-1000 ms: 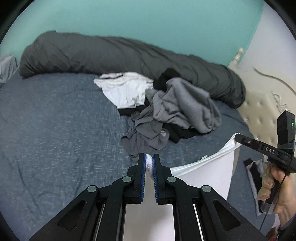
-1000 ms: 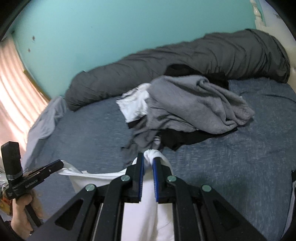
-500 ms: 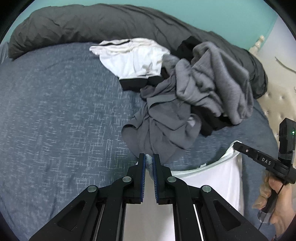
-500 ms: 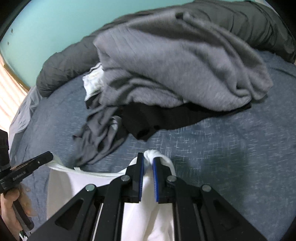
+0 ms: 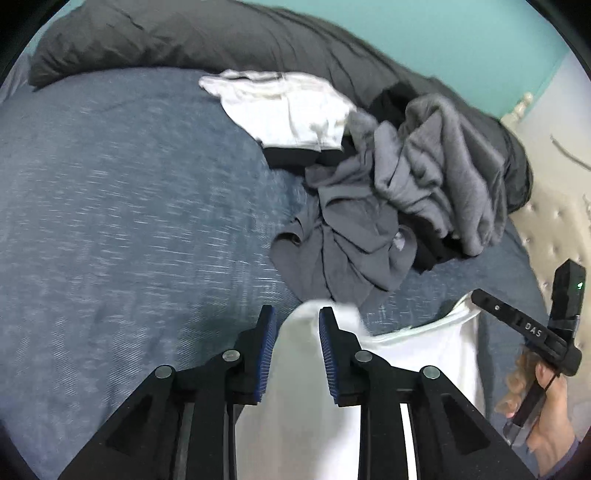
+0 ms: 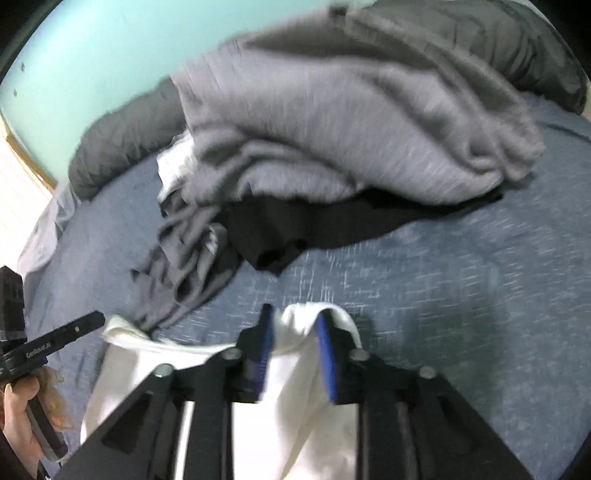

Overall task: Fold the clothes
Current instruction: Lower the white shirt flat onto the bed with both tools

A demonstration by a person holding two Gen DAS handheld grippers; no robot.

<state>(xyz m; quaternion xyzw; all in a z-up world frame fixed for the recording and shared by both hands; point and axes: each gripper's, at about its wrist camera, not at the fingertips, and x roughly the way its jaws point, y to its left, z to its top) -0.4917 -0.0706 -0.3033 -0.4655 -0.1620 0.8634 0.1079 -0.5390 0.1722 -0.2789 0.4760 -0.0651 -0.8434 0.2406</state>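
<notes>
A white garment lies spread on the blue bed sheet, its near edge stretched between my two grippers. My left gripper is open, and one bunched corner of the cloth sits loose between its blue pads. In the right wrist view my right gripper is open too, with the other corner of the white garment lying between its spread fingers. Each gripper shows in the other's view, held by a hand.
A heap of unfolded clothes lies just beyond: grey tops, a black garment and a white shirt with black trim. A rolled dark grey duvet runs along the teal wall. A tufted headboard is at right.
Both grippers were shut on the white garment's corners; now both have opened and the corners lie loose. Both moved forward and down toward the clothes heap.
</notes>
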